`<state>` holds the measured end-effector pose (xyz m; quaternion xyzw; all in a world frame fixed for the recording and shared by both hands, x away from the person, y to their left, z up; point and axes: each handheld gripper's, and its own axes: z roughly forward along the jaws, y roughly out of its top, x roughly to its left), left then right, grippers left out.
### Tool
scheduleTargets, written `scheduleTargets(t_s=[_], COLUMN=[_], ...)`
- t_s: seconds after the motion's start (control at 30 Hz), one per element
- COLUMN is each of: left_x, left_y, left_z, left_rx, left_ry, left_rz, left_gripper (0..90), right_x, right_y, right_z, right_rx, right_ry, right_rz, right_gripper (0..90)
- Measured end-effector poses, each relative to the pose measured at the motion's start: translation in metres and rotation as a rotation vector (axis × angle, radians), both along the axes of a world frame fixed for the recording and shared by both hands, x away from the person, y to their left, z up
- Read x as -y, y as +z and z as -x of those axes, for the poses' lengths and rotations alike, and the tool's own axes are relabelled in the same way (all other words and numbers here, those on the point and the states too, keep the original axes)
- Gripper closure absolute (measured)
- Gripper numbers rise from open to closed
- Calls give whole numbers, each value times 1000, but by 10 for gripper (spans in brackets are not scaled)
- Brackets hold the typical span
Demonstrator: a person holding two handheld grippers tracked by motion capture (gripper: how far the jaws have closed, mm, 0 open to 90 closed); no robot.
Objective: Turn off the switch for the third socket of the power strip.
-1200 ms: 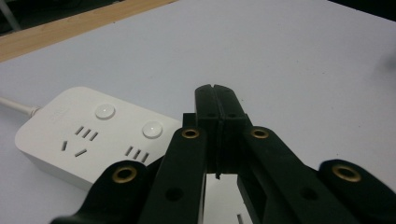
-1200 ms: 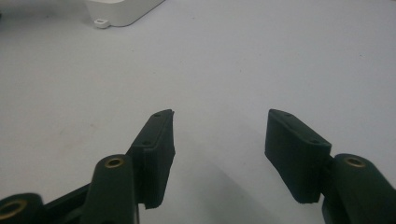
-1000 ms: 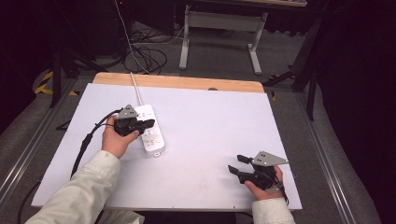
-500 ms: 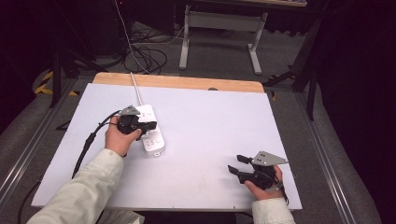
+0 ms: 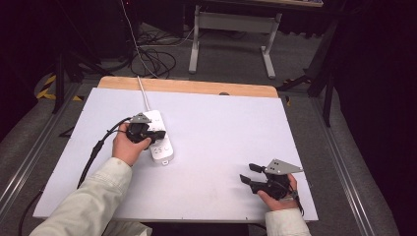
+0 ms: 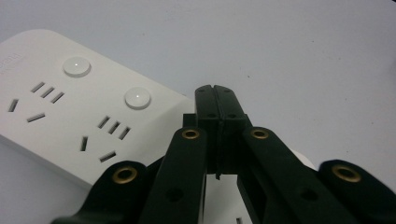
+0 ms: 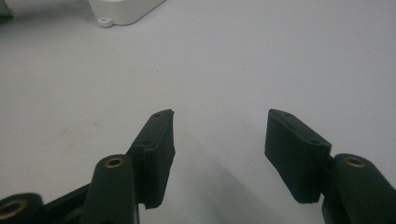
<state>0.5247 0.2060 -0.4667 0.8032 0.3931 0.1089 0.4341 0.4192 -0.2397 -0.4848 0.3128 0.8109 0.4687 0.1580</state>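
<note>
**Left claw sits closed over the power strip, right claw waits far off**

The white table (image 5: pixel 211 162) carries one thing that matters: a white power strip (image 5: pixel 160 140) lying left of centre, its long axis running from the far edge toward the person, tilted a little to the right at the near end. Its white cord (image 5: pixel 142 93) leaves the far end and goes off the back of the table

The left gripper (image 5: pixel 153 135) is right over the strip, coming at it from the strip's left side, so it points across the long axis rather than along it. In the left gripper view the jaws are pressed together with nothing between them, and the tips hang over the strip's (image 6: pixel 70 107) face just beside the nearer round button (image 6: pixel 137 98), with a second button (image 6: pixel 77 66) further along. A closed tip like this looks suited to pushing a button, and the nearest one lies a short way to the left of the tip in that view

The right gripper (image 5: pixel 251 174) rests near the table's near right corner, well apart from the strip, jaws spread wide and empty over bare table (image 7: pixel 233 70). The left hand (image 5: pixel 127 147) is clearly the nearer one
</note>
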Motion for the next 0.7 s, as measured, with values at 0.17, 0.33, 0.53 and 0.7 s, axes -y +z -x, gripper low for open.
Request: scheduleTargets(t_s=[0.17,0.33,0.53,0.7], left_x=[2,3,3,4], left_y=[-1,-2,-3,-3], left_z=[0,0,1,0], left_rx=[12,18,29,37], left_ry=[3,-2,-1,1], left_rz=[-6,-34,-38,-42], left_gripper=[899,899,899,899], right_x=[0,0,0,0], right_y=[0,0,0,-1], right_z=[0,0,0,0], right_rx=[-1,-5,-5,-6], right_ry=[2,2,4,8], right_rz=[0,-3,-3,-2], right_gripper=[430,430,430,430])
